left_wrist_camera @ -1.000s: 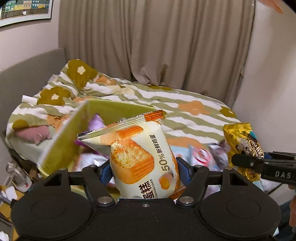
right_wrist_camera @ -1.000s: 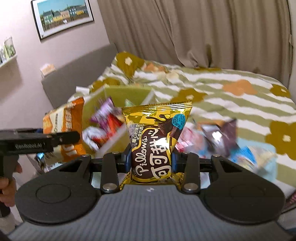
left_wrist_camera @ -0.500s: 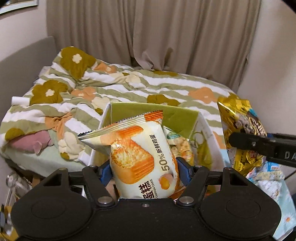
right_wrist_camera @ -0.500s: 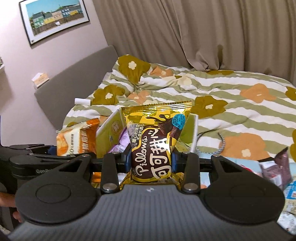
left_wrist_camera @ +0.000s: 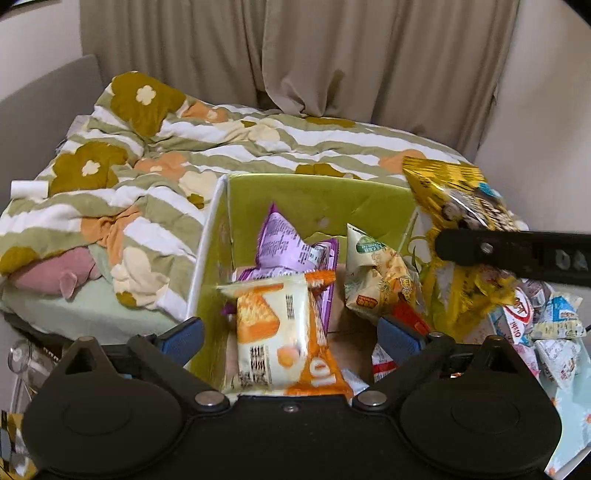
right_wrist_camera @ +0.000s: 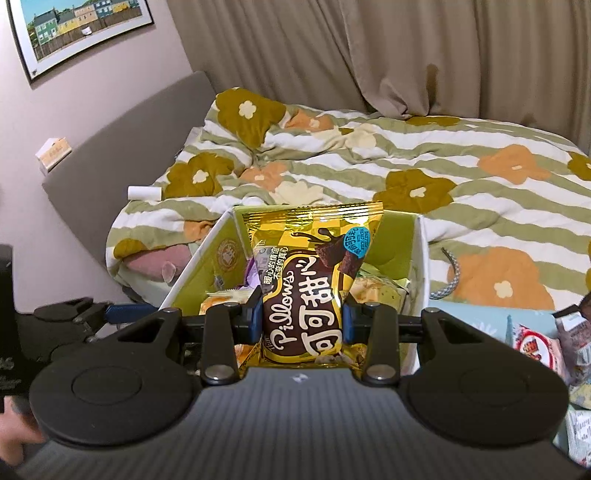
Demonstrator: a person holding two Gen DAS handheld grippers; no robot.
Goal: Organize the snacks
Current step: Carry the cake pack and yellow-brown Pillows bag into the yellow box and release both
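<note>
My left gripper [left_wrist_camera: 291,334] has just been opening; its jaws stand wide and the orange cake packet [left_wrist_camera: 284,332] sits loose between them, tipping into the green box [left_wrist_camera: 314,199]. My right gripper [right_wrist_camera: 301,321] is clamped on the gold Pillows bag [right_wrist_camera: 314,284], held over the same box. Let go too near the right wall and I judge the bag could catch the rim and slide out among the loose snacks [left_wrist_camera: 546,325] beside it. The box sits at the edge of a bed with a striped flower quilt [right_wrist_camera: 424,166]; beige curtains [left_wrist_camera: 332,55] and a framed picture [right_wrist_camera: 77,26] lie beyond
</note>
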